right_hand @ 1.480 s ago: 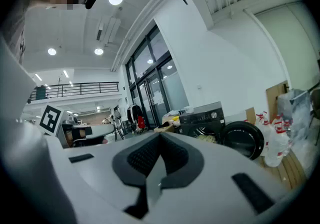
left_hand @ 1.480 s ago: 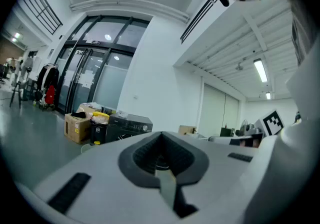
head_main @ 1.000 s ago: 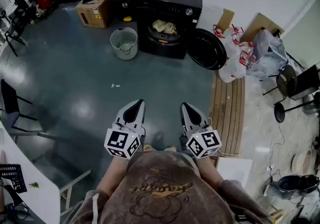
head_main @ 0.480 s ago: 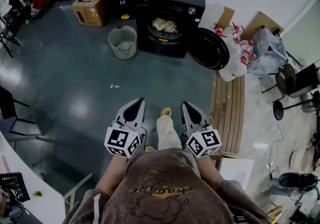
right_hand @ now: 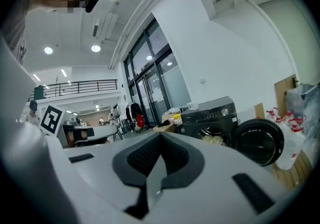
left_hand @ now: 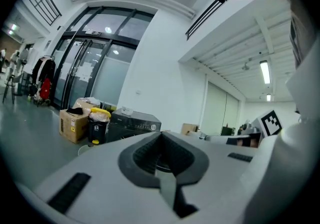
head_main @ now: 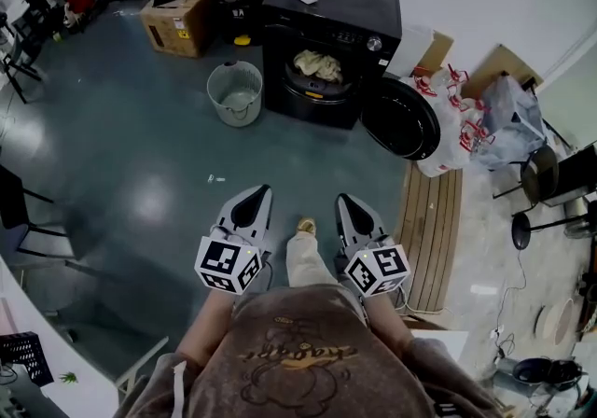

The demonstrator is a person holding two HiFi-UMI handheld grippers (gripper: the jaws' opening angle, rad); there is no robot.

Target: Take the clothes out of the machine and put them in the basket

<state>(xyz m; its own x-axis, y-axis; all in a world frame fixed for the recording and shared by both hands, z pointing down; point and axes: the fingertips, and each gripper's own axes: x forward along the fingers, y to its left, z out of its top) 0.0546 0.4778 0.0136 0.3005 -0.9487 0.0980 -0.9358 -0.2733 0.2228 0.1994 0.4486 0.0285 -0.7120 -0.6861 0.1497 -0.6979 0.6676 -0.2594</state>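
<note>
Clothes (right_hand: 215, 139) in machine (right_hand: 214, 114): vis. in right gripper view (not left).

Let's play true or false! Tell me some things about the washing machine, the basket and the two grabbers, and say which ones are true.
1. The door of the washing machine hangs open. True.
2. The drum is empty. False: pale clothes lie inside.
3. The basket stands on the floor beside the machine. True.
4. The left gripper carries a shirt. False: its jaws are together with nothing between them.
5. The right gripper is shut and empty. True.
</note>
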